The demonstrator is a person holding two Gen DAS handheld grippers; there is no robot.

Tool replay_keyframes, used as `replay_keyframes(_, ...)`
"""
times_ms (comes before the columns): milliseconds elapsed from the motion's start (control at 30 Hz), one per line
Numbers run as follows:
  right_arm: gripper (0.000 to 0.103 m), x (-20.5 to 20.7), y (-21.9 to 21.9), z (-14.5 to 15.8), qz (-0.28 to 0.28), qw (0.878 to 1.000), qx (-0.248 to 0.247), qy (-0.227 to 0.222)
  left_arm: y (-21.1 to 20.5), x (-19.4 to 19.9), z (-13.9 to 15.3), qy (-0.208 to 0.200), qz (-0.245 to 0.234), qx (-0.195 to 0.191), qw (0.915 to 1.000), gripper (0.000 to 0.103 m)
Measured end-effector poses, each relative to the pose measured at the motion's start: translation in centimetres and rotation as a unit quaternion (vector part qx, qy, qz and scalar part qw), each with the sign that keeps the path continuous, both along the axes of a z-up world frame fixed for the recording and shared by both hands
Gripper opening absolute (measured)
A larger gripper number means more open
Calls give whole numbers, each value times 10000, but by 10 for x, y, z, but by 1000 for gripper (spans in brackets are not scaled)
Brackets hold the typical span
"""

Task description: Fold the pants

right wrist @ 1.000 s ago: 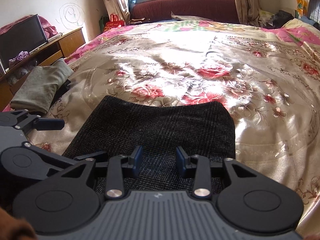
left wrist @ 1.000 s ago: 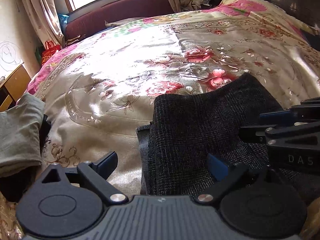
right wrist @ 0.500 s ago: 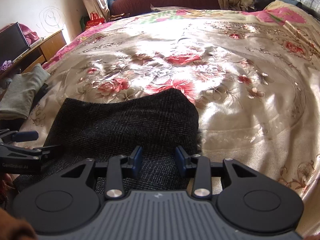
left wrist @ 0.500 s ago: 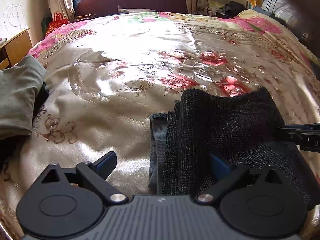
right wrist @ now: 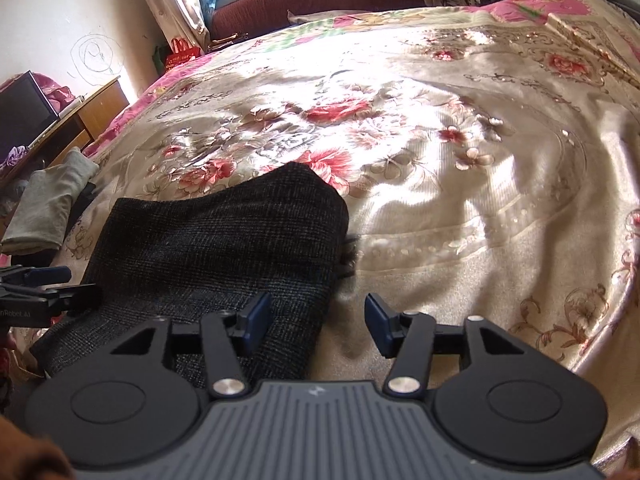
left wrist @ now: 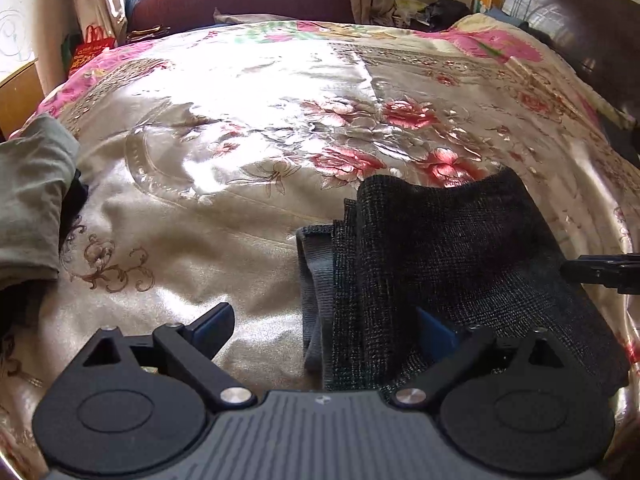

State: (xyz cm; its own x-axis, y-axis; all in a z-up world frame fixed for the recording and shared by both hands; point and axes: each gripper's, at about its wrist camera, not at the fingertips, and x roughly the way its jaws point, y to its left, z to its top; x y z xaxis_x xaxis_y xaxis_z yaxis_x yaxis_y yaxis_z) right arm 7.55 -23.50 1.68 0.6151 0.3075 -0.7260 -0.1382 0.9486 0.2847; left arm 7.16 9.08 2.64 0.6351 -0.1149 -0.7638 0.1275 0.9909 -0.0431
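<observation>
Right gripper (right wrist: 316, 322): half a second ago its jaws were set narrowly over the near edge of the pants (right wrist: 224, 248); they are now spread wide and hold nothing. The left pad lies over the cloth edge and the right pad over bare bedspread (right wrist: 460, 184). The release is judged to mean that the last fold has been laid down and let go.

Left gripper (left wrist: 324, 330): its jaws are spread wide, as in the earlier views. The right pad is partly hidden under the near corner of the pants (left wrist: 448, 264); no grip on the cloth is evident.

The pants lie on the near part of the bedspread as a compact dark bundle, several layers deep. At the left edge a grey inner layer is seen stepped out from under the top layer. The fold is judged complete or nearly so; squaring of that stepped edge may remain.

Further left, a folded grey-green garment (right wrist: 48, 208) lies at the bed's edge, well apart from the pants.

Writing: white lettering on the left gripper's body, seen at the left edge of the right view, is read in part as "nRobot.AI". On the far wall a scribbled circle (right wrist: 96, 54) is drawn; no words are legible there.
</observation>
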Motion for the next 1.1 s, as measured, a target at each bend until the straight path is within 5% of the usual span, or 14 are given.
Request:
replay_keyframes(167,55,5,-12,-12,-15,9953,913,311,-5,-1,-5,52,-266,-158,9995,103)
replay_keyframes(367,57,11,-9,-26,-40,9882,1445,508,-1,4,-13,145,-227,-324,9991,103)
replay_keyframes(767,57,0,16,-2,22,9987,507,79,-37,-5,-1,-245,-277,640,9973,103)
replay_keyframes(900,57,-15,33,13,147,9996,62,-234,-46,-10,0,-279,-176,744,9967,103)
replay_keyframes(1100,56,-33,49,25,324,9985,81,-431,-54,-21,6,-289,-69,667,9973,103)
